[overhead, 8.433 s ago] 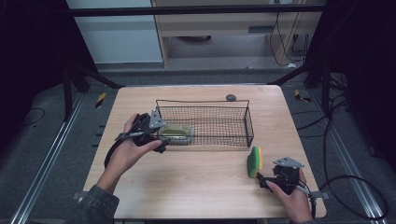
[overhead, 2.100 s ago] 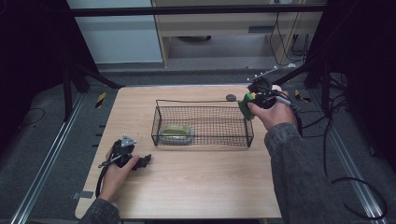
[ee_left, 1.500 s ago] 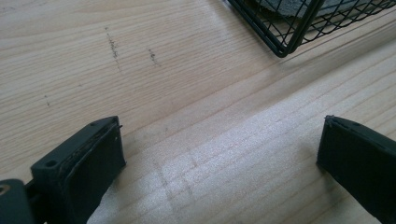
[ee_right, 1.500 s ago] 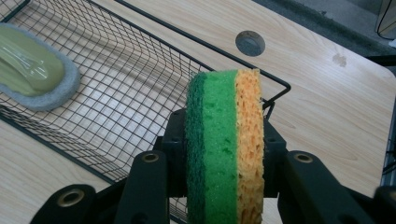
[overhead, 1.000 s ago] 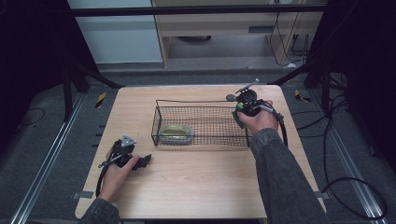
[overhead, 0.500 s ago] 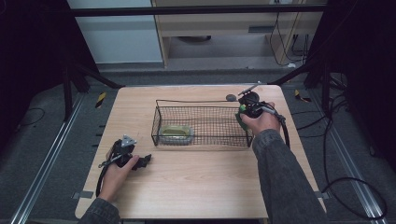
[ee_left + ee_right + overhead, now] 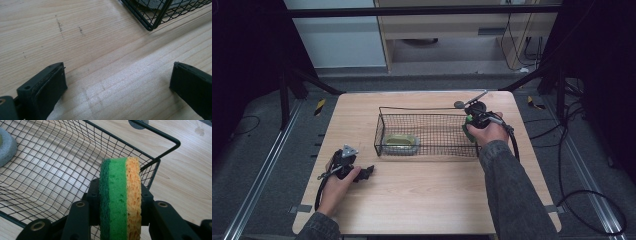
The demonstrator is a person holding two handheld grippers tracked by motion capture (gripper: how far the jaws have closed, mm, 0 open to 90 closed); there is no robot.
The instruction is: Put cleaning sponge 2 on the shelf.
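A green and yellow sponge [image 7: 120, 195] stands on edge between the jaws of my right gripper [image 7: 120, 202], which is shut on it. The gripper [image 7: 472, 125] holds it at the right end of a black wire basket [image 7: 432, 111], just inside the rim. A grey-green pad [image 7: 400, 143] lies in the basket's left end; its edge [image 7: 6, 145] shows at the far left of the right gripper view. My left gripper [image 7: 362, 173] rests on the wooden table [image 7: 422, 200] in front of the basket's left corner, jaws wide open with bare wood between the pads [image 7: 48, 87].
A small dark disc [image 7: 459, 105] lies on the table just behind the basket's right corner. The basket's near corner [image 7: 150, 28] shows at the top of the left gripper view. Dark floor, cables and metal rails surround the table.
My right gripper has carried the sponge from the table's front right up over the basket's right end and lowered it toward the inside. The left gripper left the basket and settled on the table.
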